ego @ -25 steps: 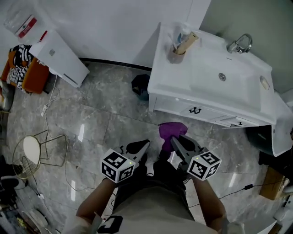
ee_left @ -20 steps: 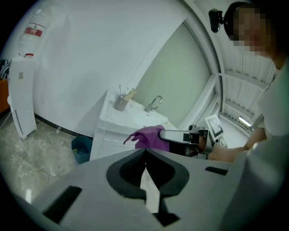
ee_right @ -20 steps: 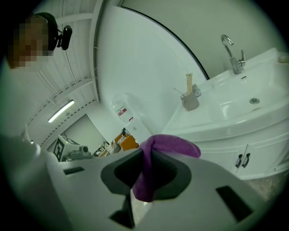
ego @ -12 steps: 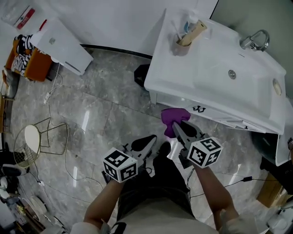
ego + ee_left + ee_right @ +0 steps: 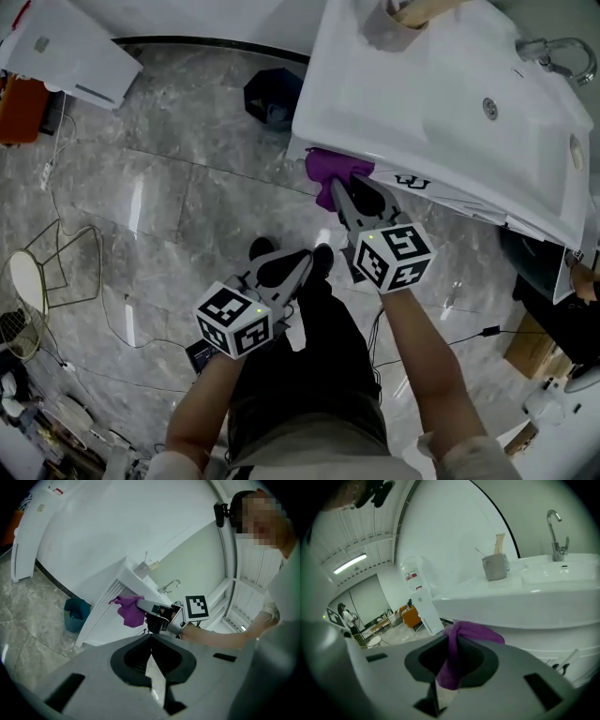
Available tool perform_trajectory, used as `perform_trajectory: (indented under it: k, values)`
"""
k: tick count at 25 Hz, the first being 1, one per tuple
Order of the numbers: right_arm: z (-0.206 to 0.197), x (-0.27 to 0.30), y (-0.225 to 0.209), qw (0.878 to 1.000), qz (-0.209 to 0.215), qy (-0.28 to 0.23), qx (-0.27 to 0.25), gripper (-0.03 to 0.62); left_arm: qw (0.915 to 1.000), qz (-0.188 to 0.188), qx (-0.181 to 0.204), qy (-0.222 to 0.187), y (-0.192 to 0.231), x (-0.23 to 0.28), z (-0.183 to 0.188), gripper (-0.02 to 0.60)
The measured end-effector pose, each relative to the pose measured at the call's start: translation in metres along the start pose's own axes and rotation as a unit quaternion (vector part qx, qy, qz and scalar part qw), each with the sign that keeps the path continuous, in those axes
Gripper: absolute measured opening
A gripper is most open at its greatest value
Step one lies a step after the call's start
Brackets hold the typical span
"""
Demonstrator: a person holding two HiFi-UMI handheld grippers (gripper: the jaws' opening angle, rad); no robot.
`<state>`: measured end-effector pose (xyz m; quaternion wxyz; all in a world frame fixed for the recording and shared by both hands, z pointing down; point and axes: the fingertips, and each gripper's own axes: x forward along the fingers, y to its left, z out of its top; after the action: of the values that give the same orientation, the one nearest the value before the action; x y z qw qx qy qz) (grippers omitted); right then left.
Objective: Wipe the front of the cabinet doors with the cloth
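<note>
Carried forward since a second ago to the upper left part of the cabinet doors (image 5: 441, 192), just under the basin (image 5: 422, 103) rim: purple cloth (image 5: 333, 169), bunched, hanging partly down, pressed against the white front. Clamped on that cloth between both jaws, right gripper (image 5: 342, 192), marker cube toward the person. Held lower and back, over the grey stone floor (image 5: 169, 216) and apart from the cabinet, left gripper (image 5: 292, 264), jaws closed together on nothing.
</note>
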<state>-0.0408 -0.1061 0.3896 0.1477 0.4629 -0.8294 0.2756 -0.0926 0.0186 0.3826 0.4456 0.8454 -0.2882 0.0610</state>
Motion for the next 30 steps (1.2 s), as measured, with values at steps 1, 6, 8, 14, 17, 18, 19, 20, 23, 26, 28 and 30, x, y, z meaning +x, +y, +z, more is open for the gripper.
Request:
perform_trajectory:
  k: [1, 6, 8, 14, 17, 18, 19, 20, 23, 26, 28, 30]
  values:
    - [-0.006, 0.011, -0.002, 1.000, -0.006, 0.004, -0.005, 0.063, 1.0000, 0.001, -0.003, 0.003, 0.013, -0.005, -0.001, 0.008]
    - [-0.022, 0.052, -0.020, 0.998, -0.053, 0.006, -0.018, 0.063, 0.9984, -0.006, -0.054, -0.018, 0.046, -0.019, -0.003, 0.008]
    - [-0.027, 0.068, -0.031, 0.997, -0.068, 0.003, -0.032, 0.063, 0.9985, -0.012, -0.052, -0.010, 0.051, -0.018, -0.012, 0.008]
    - [-0.061, 0.111, -0.041, 0.996, -0.071, 0.016, -0.053, 0.061, 0.9896, -0.044, -0.136, -0.018, 0.070, 0.004, -0.048, 0.008]
    - [-0.087, 0.129, -0.052, 0.995, -0.076, 0.035, -0.062, 0.061, 0.9844, -0.046, -0.168, -0.021, 0.084, 0.017, -0.067, 0.008]
    - [-0.094, 0.133, -0.054, 0.994, -0.074, 0.039, -0.068, 0.060, 0.9824, -0.046, -0.180, -0.023, 0.088, 0.020, -0.072, 0.008]
    - [-0.099, 0.136, -0.056, 0.994, -0.071, 0.041, -0.071, 0.060, 0.9804, -0.047, -0.190, -0.025, 0.091, 0.022, -0.075, 0.008]
    - [-0.104, 0.139, -0.057, 0.994, -0.068, 0.043, -0.072, 0.060, 0.9790, -0.049, -0.196, -0.027, 0.093, 0.024, -0.077, 0.008]
    - [-0.115, 0.148, -0.064, 0.994, -0.064, 0.045, -0.076, 0.060, 0.9758, -0.051, -0.210, -0.037, 0.098, 0.034, -0.079, 0.008]
    - [-0.133, 0.157, -0.072, 0.993, -0.068, 0.057, -0.077, 0.058, 0.9671, -0.058, -0.243, -0.046, 0.101, 0.044, -0.093, 0.008]
    - [-0.151, 0.165, -0.077, 0.991, -0.069, 0.071, -0.092, 0.058, 0.9632, -0.054, -0.258, -0.050, 0.108, 0.046, -0.105, 0.008]
    - [-0.171, 0.177, -0.085, 0.989, -0.067, 0.086, -0.104, 0.058, 0.9574, -0.048, -0.278, -0.061, 0.119, 0.051, -0.114, 0.008]
